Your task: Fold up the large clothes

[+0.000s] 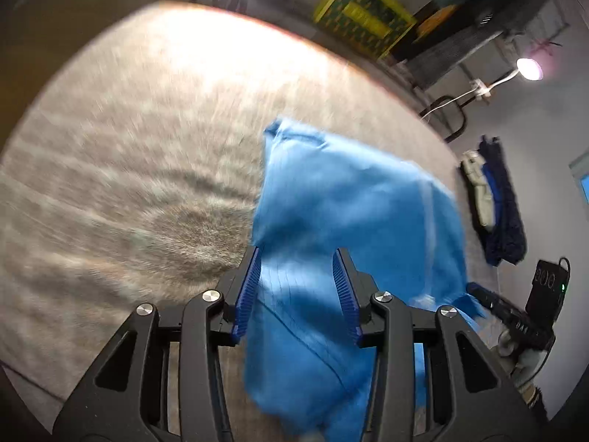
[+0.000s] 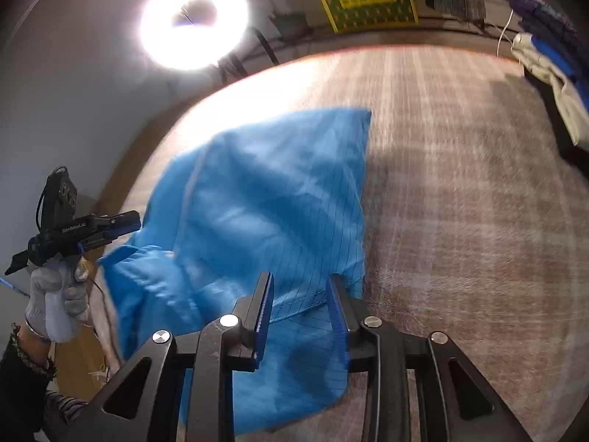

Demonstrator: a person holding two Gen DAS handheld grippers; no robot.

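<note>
A: Where's the blue garment (image 2: 265,199)?
B: Lying folded on the plaid-covered table (image 2: 460,191), centre of frame.
A: And the right gripper (image 2: 300,294)?
B: Over its near hem, jaws apart, clamping nothing.
A: The left gripper (image 1: 298,269)?
B: Jaws apart over the cloth too. Ring light (image 2: 193,22) upper left.

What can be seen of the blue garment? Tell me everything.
The blue garment is a thin, smooth, bright blue fabric with a fine dark grid of lines and stitched seams. It lies loosely folded and rumpled on the plaid-covered table, one corner pointing toward the far edge. Its near hem sits between the open jaws of the right tool; in the left wrist view, cloth likewise lies between the left tool's jaws, apparently ungripped. Motion blur hides finer detail.
</note>
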